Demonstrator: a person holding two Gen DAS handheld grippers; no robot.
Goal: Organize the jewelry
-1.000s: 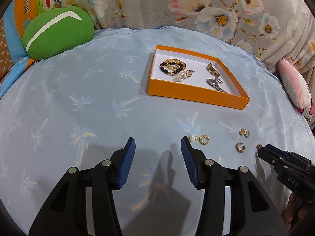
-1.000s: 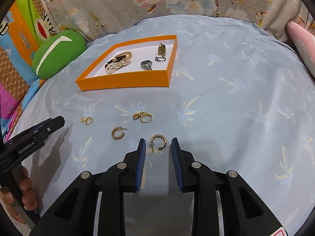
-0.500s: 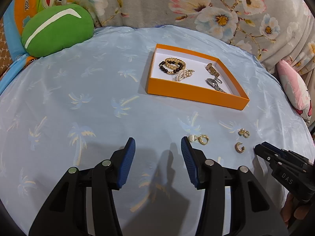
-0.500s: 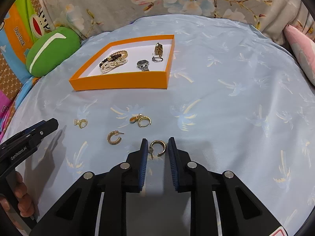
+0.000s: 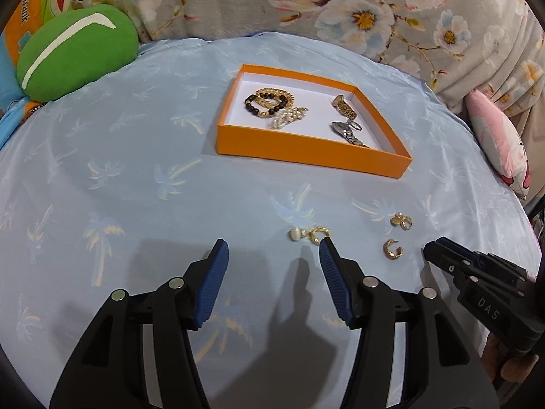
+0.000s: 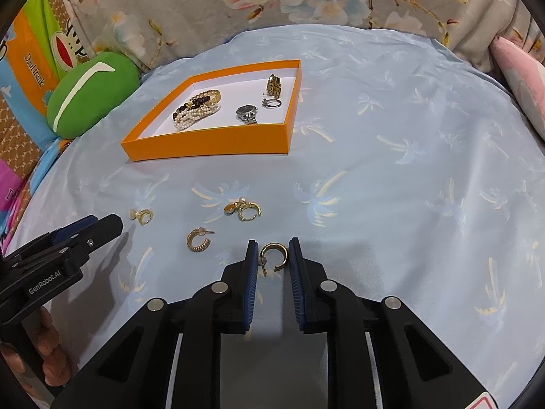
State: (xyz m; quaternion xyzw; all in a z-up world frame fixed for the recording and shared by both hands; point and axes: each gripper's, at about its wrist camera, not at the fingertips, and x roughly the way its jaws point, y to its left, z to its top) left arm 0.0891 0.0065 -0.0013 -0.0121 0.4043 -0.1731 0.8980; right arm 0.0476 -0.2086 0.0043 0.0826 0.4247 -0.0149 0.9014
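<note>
An orange tray (image 6: pixel 204 145) (image 5: pixel 306 153) holds bead bracelets (image 6: pixel 197 105), a watch (image 6: pixel 247 114) and a ring. Several gold earrings lie loose on the blue cloth. My right gripper (image 6: pixel 273 255) has its jaws narrowed around a gold hoop earring (image 6: pixel 274 254); the pads look close to it, with small gaps. Another hoop (image 6: pixel 197 240), a pearl pair (image 6: pixel 243 209) and a small earring (image 6: pixel 141 216) lie to its left. My left gripper (image 5: pixel 272 259) is open and empty, just left of a pearl earring (image 5: pixel 311 233). The right gripper also shows in the left wrist view (image 5: pixel 432 252).
A green cushion (image 5: pixel 73 51) sits at the back left and a pink pillow (image 5: pixel 500 146) at the right edge. A floral quilt (image 5: pixel 340 6) rises behind the tray. The round cloth surface drops off at its edges.
My right gripper has moved forward over the hoop earring and its jaws have narrowed around it. My left gripper has stayed open, shifting only slightly.
</note>
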